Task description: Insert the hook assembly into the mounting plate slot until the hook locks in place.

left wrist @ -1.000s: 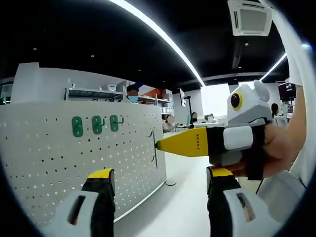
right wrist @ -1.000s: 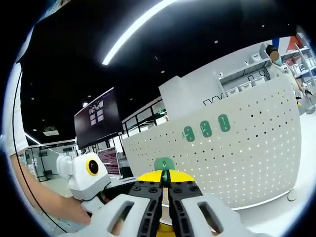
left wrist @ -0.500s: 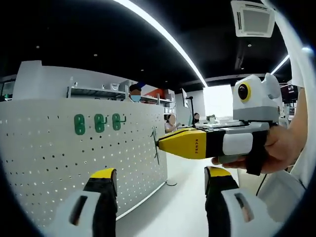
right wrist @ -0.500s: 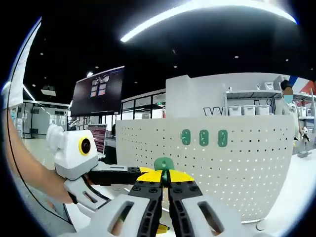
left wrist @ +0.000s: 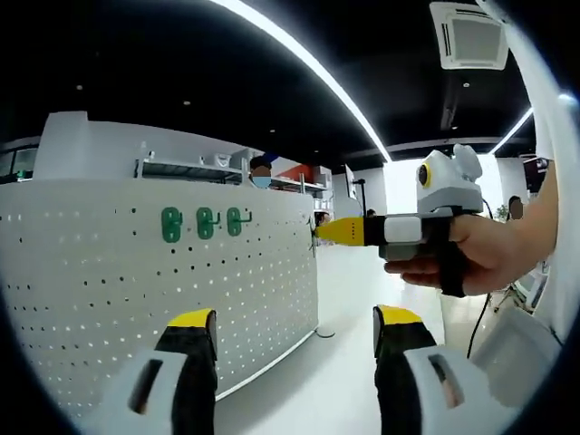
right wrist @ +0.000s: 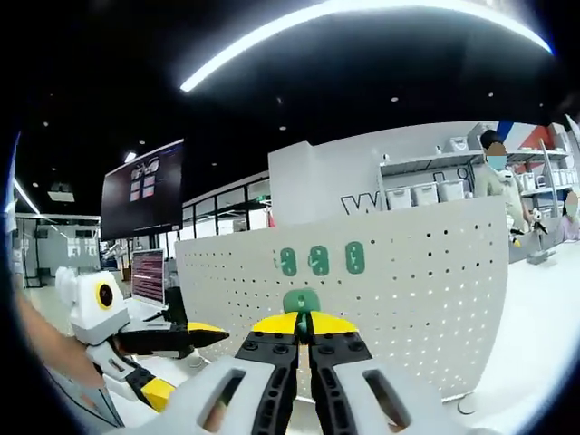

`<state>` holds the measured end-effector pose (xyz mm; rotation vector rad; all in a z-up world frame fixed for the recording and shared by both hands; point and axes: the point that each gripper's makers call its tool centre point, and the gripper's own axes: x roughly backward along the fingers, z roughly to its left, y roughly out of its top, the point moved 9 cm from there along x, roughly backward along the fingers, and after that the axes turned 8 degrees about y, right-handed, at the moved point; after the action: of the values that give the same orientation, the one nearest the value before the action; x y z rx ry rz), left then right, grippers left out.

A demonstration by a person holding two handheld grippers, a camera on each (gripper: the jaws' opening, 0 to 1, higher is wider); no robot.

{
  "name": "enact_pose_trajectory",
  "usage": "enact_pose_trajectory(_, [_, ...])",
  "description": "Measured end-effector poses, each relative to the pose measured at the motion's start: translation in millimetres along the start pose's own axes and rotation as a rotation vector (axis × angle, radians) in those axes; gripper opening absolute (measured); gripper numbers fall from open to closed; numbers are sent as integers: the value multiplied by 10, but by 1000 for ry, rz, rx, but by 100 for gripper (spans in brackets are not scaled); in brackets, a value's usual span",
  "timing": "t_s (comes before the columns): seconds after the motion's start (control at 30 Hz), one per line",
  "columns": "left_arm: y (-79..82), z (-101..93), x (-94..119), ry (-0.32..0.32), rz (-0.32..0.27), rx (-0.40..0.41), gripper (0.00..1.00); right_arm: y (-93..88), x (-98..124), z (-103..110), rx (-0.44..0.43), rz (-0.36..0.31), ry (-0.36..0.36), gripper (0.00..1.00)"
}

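The white perforated mounting plate stands upright at the left, with three green hooks seated in it. My left gripper is open and holds nothing, and its yellow tips stand well apart. My right gripper, held by a hand, points its yellow tip at the plate's right edge. In the right gripper view my right gripper is shut on a green hook assembly, with the plate and its three green hooks beyond. My left gripper shows open at the lower left.
A white floor runs beside the plate. Behind the plate are shelves with boxes and a person. A dark wall screen hangs at the left. A ceiling air unit sits overhead.
In the left gripper view the right gripper has moved up and farther off, toward the plate's top right edge. Both views have shifted with the hands.
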<state>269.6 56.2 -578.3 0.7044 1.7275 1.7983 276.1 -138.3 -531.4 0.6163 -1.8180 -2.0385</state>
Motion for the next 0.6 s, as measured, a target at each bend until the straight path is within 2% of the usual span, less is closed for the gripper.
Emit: enact_pose_trajectory(0.6, [-161,91,344,76,-4,15,73,229,-166,-413,21,-30,-84,0])
